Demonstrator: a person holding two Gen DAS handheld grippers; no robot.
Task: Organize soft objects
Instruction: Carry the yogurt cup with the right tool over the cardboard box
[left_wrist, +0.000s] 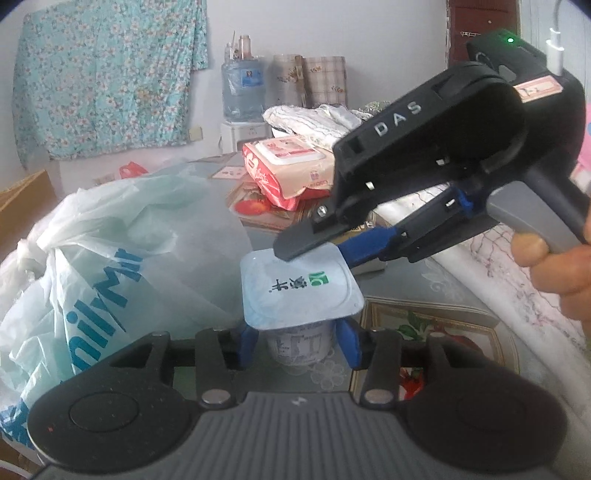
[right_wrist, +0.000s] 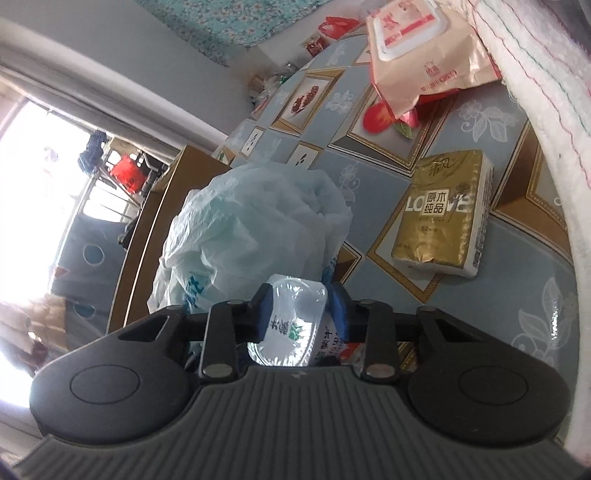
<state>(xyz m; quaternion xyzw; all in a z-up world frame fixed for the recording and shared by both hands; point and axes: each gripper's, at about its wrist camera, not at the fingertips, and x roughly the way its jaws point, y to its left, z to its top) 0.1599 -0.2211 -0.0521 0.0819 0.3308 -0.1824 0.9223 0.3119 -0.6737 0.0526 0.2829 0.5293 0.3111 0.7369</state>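
Blue pads of both grippers are meeting at one yogurt cup (left_wrist: 301, 291), which is standing upright on the glass tabletop (left_wrist: 436, 284), just beside a pale plastic bag (left_wrist: 110, 251) toward the left edge. The left gripper (left_wrist: 299, 341) is flanking the cup body below the foil lid; its pads are lying at the sides, but I cannot tell if they are pressing. The right gripper (right_wrist: 301, 314) is reaching in from the far right side, and in its own view its pads are clenching the cup across the body near the lid. So the cup's long axis is running vertical, between two pairs of fingers crossing it from opposite sides. I judge a handover is happening, and the right hand (left_wrist: 554, 266) is having the firmer hold.
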